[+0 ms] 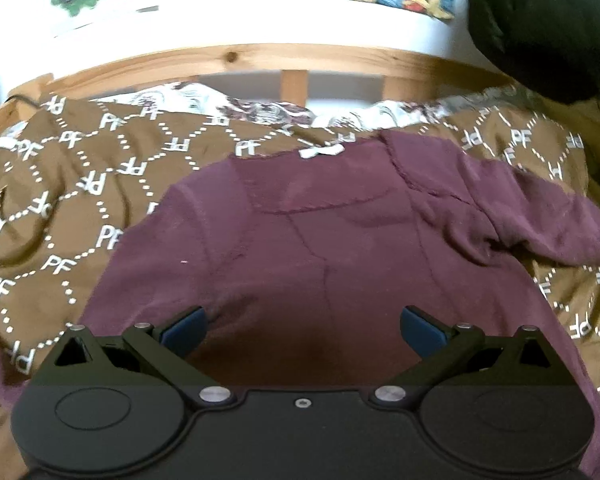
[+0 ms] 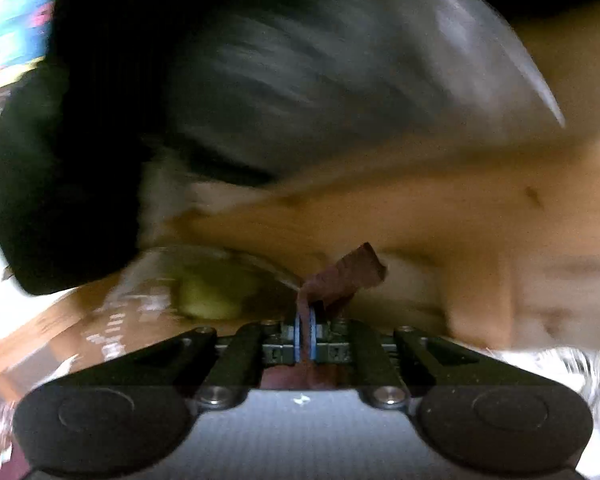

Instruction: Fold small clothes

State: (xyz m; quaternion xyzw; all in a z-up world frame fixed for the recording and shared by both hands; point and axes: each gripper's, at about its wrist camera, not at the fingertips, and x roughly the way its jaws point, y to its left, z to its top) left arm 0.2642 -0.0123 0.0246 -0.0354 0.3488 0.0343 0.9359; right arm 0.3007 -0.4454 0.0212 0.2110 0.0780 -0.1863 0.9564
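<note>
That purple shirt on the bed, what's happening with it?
Someone is folding it with a pair of tongs in each hand. The purple shirt lies spread on a brown blanket on the bed. The right tongs are shut on a strip of the shirt's purple cloth, which sticks up between the blue pads. The left tongs hang open over the shirt's near part, holding nothing. The right view is blurry.

Matt maroon cloth shirt (image 1: 320,240), seemingly cotton
</note>
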